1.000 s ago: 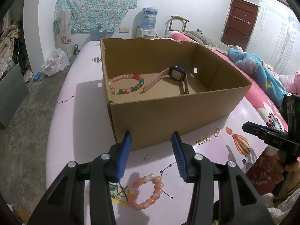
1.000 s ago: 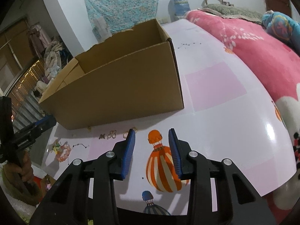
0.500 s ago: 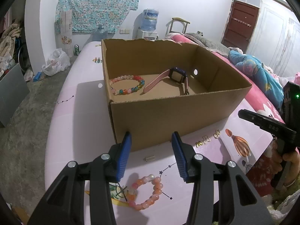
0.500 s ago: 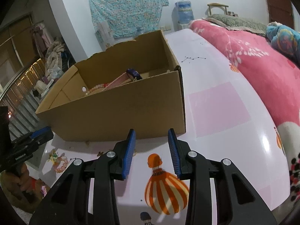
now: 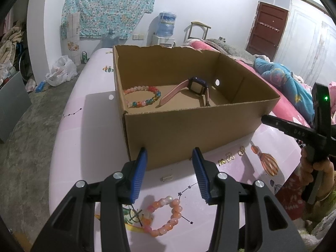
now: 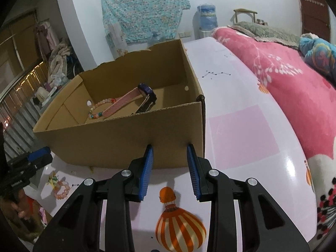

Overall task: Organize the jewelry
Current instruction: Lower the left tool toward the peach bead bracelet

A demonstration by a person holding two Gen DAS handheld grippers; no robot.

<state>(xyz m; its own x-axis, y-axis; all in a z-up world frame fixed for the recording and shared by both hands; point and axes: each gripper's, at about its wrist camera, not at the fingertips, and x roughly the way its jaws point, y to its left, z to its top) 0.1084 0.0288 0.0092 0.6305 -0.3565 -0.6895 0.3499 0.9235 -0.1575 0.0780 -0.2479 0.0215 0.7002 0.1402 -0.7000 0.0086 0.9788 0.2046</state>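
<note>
Where the left wrist camera looks down along our left gripper [image 5: 169,163], its blue pads stand partly apart with nothing between them, hovering over the pink table [image 5: 69,147]. Just beyond the tips sits the open cardboard box [image 5: 189,134], and inside it a multicoloured bead bracelet [image 5: 142,96] lies on the left of the floor while a pink-strapped watch [image 5: 189,88] lies to its right, its dark case propped up. On the table near us, below the pads, lies an orange bead bracelet [image 5: 166,216]. A small silver clasp-like piece [image 5: 166,178] lies between it and the box wall. To the right, close to the box's near right corner, we see small gold earrings [image 5: 230,157]. At the right edge our right gripper [image 5: 294,129] comes into view from the side, held in a hand [image 5: 321,174].

In the right wrist view, our right gripper [image 6: 170,163] also holds nothing; its pads are partly apart and empty, above a striped balloon print on the table [image 6: 241,126]. The box [image 6: 117,142] sits just beyond them, the watch [image 6: 134,98] and multicoloured bracelet [image 6: 100,109] visible inside. Far left, the orange bracelet [image 6: 61,190] lies on the table near our left gripper [image 6: 27,168].
</note>
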